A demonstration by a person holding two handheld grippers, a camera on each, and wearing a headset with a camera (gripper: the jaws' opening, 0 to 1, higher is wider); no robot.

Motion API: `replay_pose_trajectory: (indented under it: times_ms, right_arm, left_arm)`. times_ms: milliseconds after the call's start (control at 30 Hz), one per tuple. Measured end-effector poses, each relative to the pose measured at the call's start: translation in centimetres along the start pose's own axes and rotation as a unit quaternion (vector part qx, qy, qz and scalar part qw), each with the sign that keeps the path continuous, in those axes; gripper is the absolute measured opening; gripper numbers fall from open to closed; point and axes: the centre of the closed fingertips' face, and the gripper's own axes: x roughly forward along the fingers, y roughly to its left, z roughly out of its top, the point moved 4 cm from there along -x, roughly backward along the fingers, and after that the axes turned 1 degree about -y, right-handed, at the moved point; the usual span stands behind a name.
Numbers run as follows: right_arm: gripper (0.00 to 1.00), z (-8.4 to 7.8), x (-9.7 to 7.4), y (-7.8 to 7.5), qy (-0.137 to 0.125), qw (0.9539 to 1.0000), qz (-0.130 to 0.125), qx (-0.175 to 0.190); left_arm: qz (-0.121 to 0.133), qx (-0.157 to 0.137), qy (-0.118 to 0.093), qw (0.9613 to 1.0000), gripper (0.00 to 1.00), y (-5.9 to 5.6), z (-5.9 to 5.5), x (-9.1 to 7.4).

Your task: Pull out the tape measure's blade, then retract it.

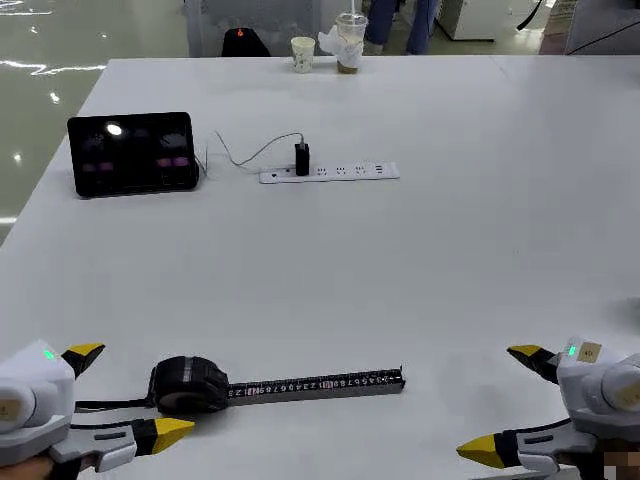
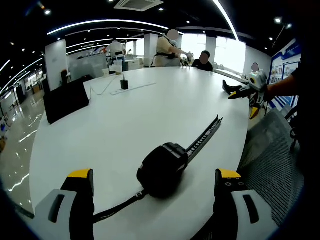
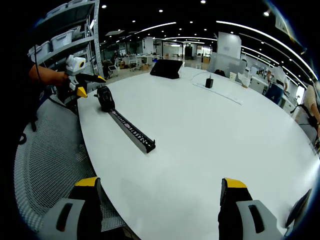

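Observation:
A black tape measure (image 1: pixel 188 384) lies on the white table (image 1: pixel 380 250) near its front edge. Its dark blade (image 1: pixel 318 385) is pulled out to the right and rests flat, ending in a hook (image 1: pixel 401 378). My left gripper (image 1: pixel 130 393) stands open with the case (image 2: pixel 163 168) between its yellow fingertips, not touching it; a wrist strap (image 2: pixel 117 207) trails toward me. My right gripper (image 1: pixel 509 401) is open at the front right, apart from the blade's end (image 3: pixel 148 145). The case (image 3: pixel 104 98) lies at the far left of the right gripper view.
A black tablet (image 1: pixel 132 153) stands at the back left. A white power strip (image 1: pixel 330 172) with a black plug and cable lies mid-table. Two cups (image 1: pixel 350 42) sit at the far edge. People stand beyond the table (image 2: pixel 167 47).

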Motion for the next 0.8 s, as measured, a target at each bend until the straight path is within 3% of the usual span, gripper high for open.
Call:
replay_pose_trajectory:
  times_ms: [100,400,667,800]
  right_arm:
    - [0.99,0.6,0.0,-0.2,0.006,0.9999,0.003,-0.011]
    - [0.99,1.8,0.4,-0.6,0.015,0.9992,0.009,-0.037]
    - [0.99,2.3,1.3,-0.4,0.037,0.9963,0.022,-0.074]
    - [0.99,2.6,1.8,-0.1,0.040,0.9954,0.031,-0.081]
  left_arm:
    - [0.006,-0.017,0.014,0.9997,0.99,-0.1,0.0,0.4]
    - [0.033,-0.079,0.001,0.9963,0.99,-0.7,1.2,1.0]
    - [0.083,-0.074,-0.007,0.9938,0.99,-1.1,2.0,2.0]
    - [0.092,-0.071,-0.005,0.9932,0.99,-0.8,2.1,2.7]
